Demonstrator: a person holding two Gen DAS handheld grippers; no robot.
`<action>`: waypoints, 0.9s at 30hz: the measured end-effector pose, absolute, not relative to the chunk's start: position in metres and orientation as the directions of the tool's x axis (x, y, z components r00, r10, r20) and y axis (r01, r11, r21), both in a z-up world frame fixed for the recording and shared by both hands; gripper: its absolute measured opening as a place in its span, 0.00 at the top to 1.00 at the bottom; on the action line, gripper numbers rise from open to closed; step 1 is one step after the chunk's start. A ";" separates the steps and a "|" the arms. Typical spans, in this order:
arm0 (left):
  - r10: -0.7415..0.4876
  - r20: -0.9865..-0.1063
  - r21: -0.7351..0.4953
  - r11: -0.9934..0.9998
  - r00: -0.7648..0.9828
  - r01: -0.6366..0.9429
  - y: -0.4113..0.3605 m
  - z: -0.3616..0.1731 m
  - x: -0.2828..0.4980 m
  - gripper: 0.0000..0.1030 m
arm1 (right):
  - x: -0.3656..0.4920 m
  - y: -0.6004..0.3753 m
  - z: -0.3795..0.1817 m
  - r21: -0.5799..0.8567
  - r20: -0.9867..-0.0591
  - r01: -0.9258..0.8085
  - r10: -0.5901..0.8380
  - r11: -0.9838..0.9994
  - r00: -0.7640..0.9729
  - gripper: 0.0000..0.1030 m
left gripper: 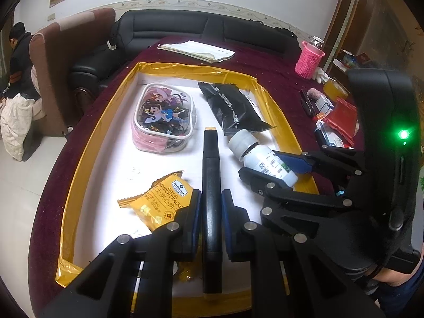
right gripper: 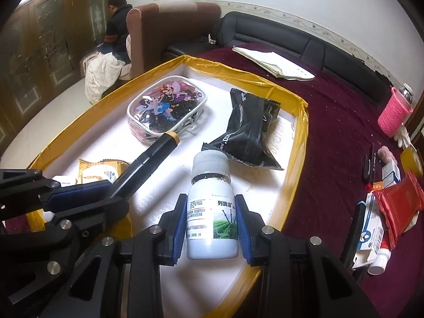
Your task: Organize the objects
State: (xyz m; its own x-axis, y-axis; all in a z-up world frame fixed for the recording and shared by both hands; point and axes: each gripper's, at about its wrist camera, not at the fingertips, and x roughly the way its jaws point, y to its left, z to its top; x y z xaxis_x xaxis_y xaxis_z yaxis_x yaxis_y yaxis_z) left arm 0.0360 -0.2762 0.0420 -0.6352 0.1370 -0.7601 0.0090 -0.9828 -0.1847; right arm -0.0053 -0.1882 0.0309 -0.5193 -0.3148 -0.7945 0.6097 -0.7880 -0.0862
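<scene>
My left gripper (left gripper: 211,206) is shut on a black marker (left gripper: 210,164) with a yellow cap, which points away from me over the white, yellow-rimmed tray (left gripper: 79,159). My right gripper (right gripper: 211,212) is shut on a white pill bottle (right gripper: 210,185), its blue pads pressing on the labelled sides and its cap pointing forward. The bottle (left gripper: 261,159) hangs over the tray's right part, close beside the marker (right gripper: 156,149). In the tray (right gripper: 302,137) lie a clear cartoon pouch (left gripper: 164,116), a black snack packet (left gripper: 233,108) and a yellow cracker packet (left gripper: 161,201).
The tray sits on a dark red tablecloth (right gripper: 331,132). Papers (left gripper: 198,50) lie at the far end and a pink knitted bottle (left gripper: 308,59) stands at the far right. A red packet (right gripper: 397,206) and small boxes crowd the right edge. A person (left gripper: 18,61) sits by the sofa.
</scene>
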 end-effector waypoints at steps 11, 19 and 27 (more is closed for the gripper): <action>0.144 -0.762 -0.197 -0.980 -0.631 0.015 -0.277 0.044 0.037 0.84 | -0.004 -0.192 0.029 -0.113 -0.800 0.624 -0.302 -0.773 -0.519 0.62; 0.120 -0.747 -0.187 -0.982 -0.654 0.033 -0.278 0.053 0.042 0.63 | 0.002 -0.183 0.042 -0.102 -0.782 0.613 -0.318 -0.783 -0.536 0.62; 0.098 -0.727 -0.150 -0.989 -0.679 0.017 -0.264 0.065 0.050 0.42 | 0.012 -0.153 0.064 -0.060 -0.746 0.585 -0.353 -0.809 -0.564 0.55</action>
